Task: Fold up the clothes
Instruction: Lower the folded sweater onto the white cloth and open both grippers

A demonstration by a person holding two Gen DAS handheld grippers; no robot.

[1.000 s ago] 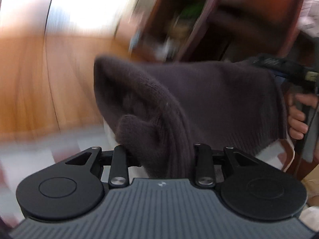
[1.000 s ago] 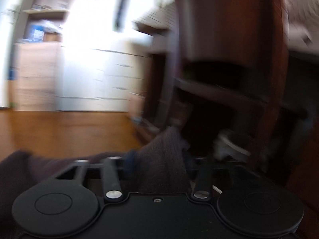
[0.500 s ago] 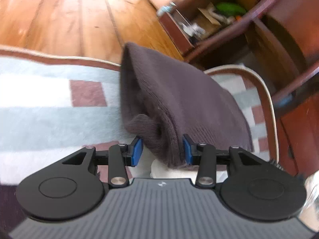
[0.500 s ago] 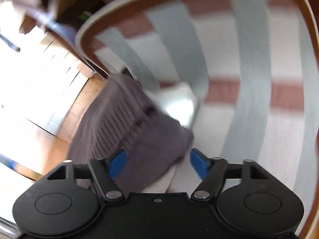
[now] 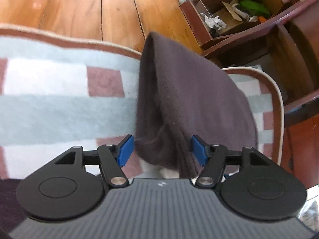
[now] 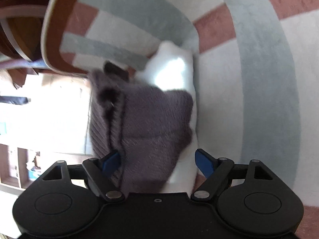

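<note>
Now the dark knitted sweater lies doubled over on the striped blanket, its near end resting on a white folded garment underneath. Both grippers sit at that near end: the left gripper is opening, its blue fingers standing off the bunched knit that still lies between them, and the right gripper is opening too, spread wide, with one finger close to the ribbed hem and the other clear of it. So the step in hand looks like letting go after laying a fold down. Next, I judge, the grippers must back out without dragging the cloth, then take a fresh edge for another fold. Beyond the blanket are a wooden floor and a dark wooden shelf holding clutter
</note>
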